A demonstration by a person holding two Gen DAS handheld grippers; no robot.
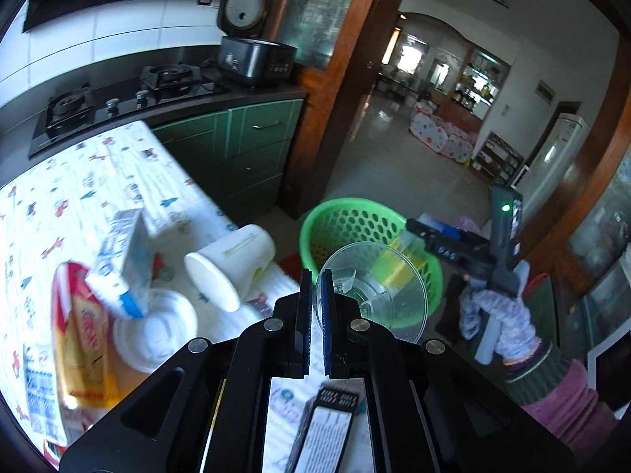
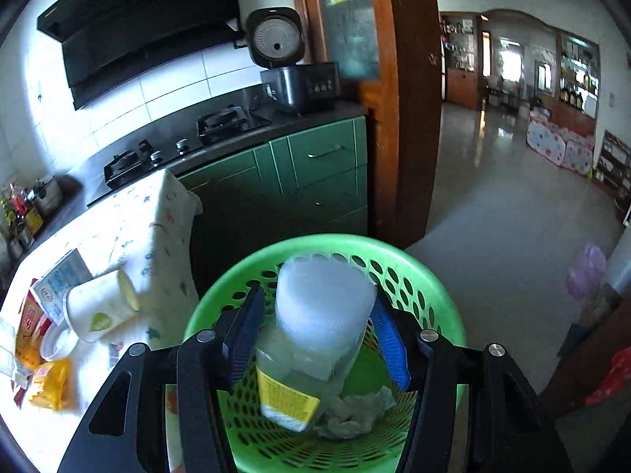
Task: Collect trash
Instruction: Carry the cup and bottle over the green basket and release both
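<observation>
My left gripper (image 1: 315,287) is shut on the rim of a clear plastic cup (image 1: 374,287) and holds it beside the table edge, near the green perforated basket (image 1: 355,213). My right gripper (image 2: 315,315) is over the basket (image 2: 434,276), its blue fingers (image 2: 388,339) spread around a clear plastic container with a yellow label (image 2: 315,331); I cannot tell if they touch it. Crumpled paper (image 2: 355,410) lies in the basket. On the patterned tablecloth (image 1: 98,181) lie a white paper cup (image 1: 230,264) on its side, a white lid (image 1: 157,327), a blue-white carton (image 1: 122,260) and a yellow-red packet (image 1: 83,339).
A gas hob (image 1: 118,98) and open rice cooker (image 1: 252,55) sit on the dark counter over green cabinets (image 1: 244,149). A wooden door frame (image 1: 327,98) leads to a tiled room. The other hand-held gripper (image 1: 473,244) shows right of the basket.
</observation>
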